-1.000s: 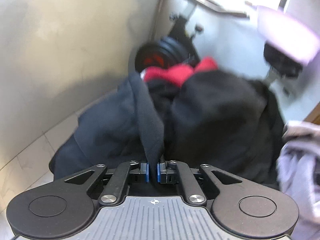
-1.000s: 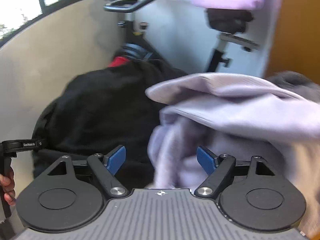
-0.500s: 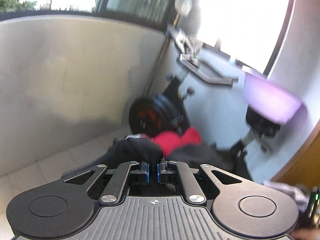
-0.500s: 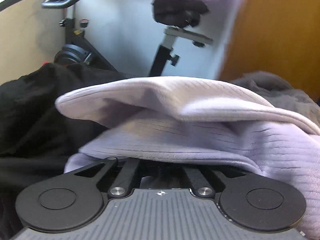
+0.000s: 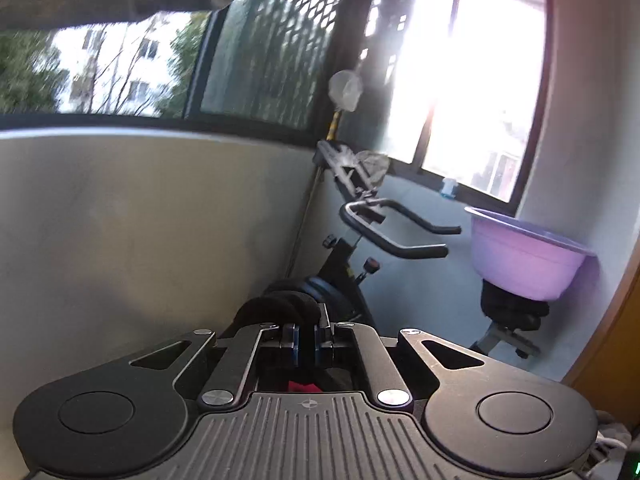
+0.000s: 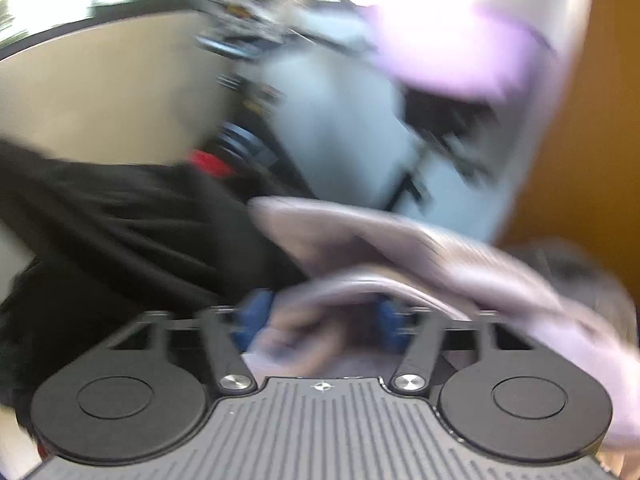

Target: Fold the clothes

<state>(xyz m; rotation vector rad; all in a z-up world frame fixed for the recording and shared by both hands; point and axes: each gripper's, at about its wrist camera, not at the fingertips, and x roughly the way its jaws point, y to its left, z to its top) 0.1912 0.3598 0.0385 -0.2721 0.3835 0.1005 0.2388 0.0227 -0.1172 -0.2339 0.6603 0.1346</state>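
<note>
My left gripper [image 5: 306, 344] is shut on a bunched fold of a black garment [image 5: 280, 308], held high; most of that garment hangs out of sight below, with a scrap of red [image 5: 304, 386] under the fingers. The right wrist view is blurred. It shows the black garment [image 6: 120, 232] stretching up to the left, with red cloth [image 6: 208, 162] behind it. My right gripper [image 6: 322, 320] has its jaws opening, blue pads wide apart, with a lilac ribbed garment [image 6: 400, 240] lying between and over them. A grey garment [image 6: 580, 268] lies at the far right.
An exercise bike [image 5: 360, 248] stands against the wall ahead, with a purple basin [image 5: 520, 256] on its seat. A beige wall [image 5: 140, 220] runs along the left below a window [image 5: 460, 80]. A wooden door [image 6: 600, 120] is on the right.
My left gripper has risen with the black fabric, and its view has tilted up to the window. My right gripper closed into the lilac garment, then spread its pads again.
</note>
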